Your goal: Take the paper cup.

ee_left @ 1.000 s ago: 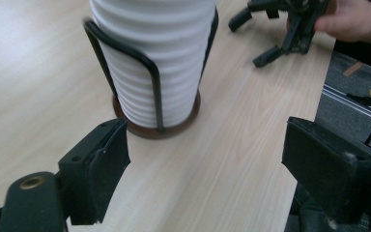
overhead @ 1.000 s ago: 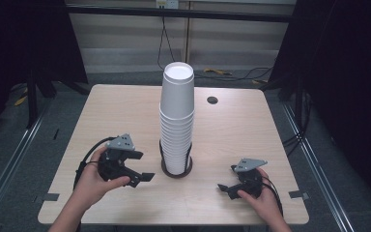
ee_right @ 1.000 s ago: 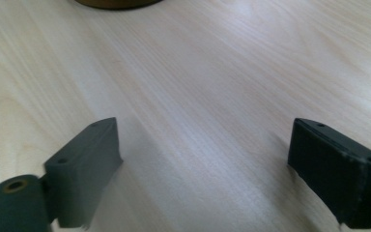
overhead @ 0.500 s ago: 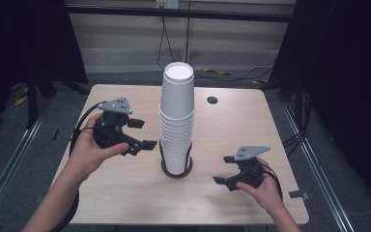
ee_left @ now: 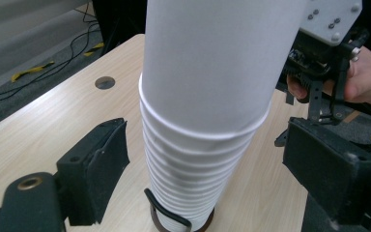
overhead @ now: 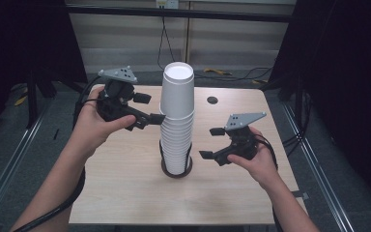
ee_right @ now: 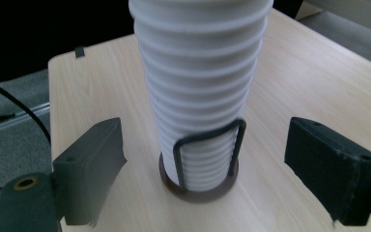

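Both grippers close in on the tall stack of white paper cups.

The cup stack (overhead: pixel 177 121) stands upside down in a dark wire holder (overhead: pixel 176 169) at the centre of the high view, on the wooden table (overhead: pixel 125 193). The left gripper (overhead: pixel 147 108), in the upper left of the frame, is level with the top cup, its jaws apart on either side of the stack, with no pad seen pressing on it. The right gripper (overhead: pixel 212 143), at centre right, sits lower and near the stack without touching it, jaws also apart. The step in hand looks like the approach before peeling off the top cup. Next, the left jaws would need to pinch that cup gently while the right steadies the stack below.
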